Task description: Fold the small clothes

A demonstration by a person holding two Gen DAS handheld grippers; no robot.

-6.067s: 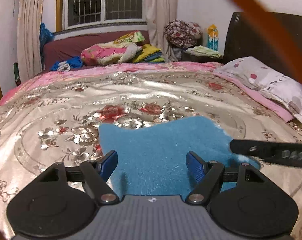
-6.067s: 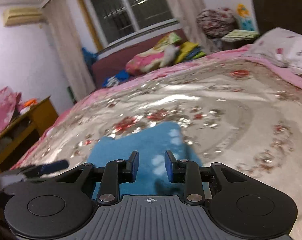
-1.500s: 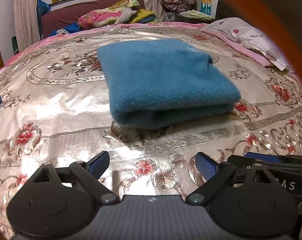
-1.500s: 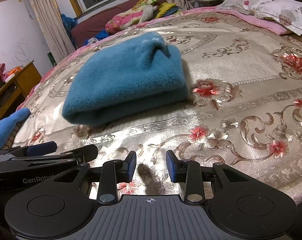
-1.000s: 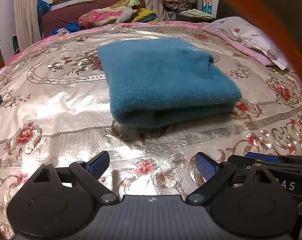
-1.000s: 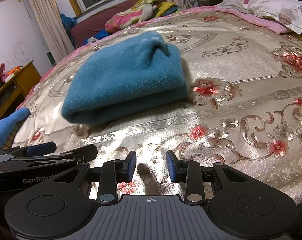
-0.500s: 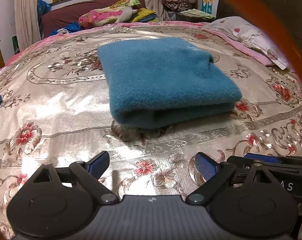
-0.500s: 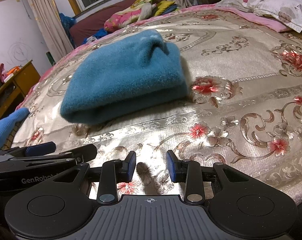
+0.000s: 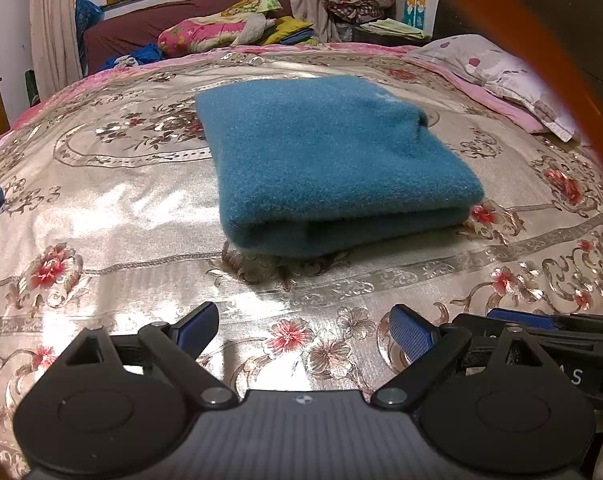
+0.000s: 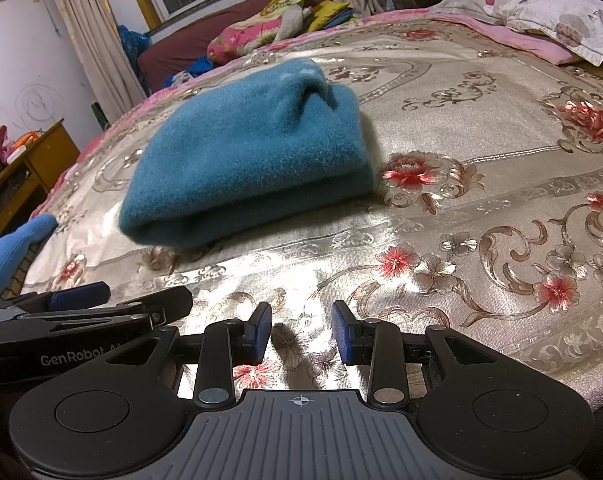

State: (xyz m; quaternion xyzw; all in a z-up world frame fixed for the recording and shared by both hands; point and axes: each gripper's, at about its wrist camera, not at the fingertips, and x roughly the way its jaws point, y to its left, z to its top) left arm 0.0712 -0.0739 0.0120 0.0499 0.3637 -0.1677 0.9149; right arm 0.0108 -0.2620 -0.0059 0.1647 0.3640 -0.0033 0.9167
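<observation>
Garment: we saw the folded teal fleece garment [image 9: 333, 160] lying on the floral bedspread [image 9: 113, 208], at 12 o'clock from both grippers.
Left gripper [image 9: 303, 330]: our jaws stood wide, empty, well short of the fleece.
Right gripper [image 10: 301, 332]: our jaws stood narrow but parted, gripping nothing.
Pillow [image 10: 541, 8]: at 2 o'clock.

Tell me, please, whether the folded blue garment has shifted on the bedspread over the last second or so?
No. The folded blue garment sits where it did, its near edge just above the same brown floral motif on the bedspread.
</observation>
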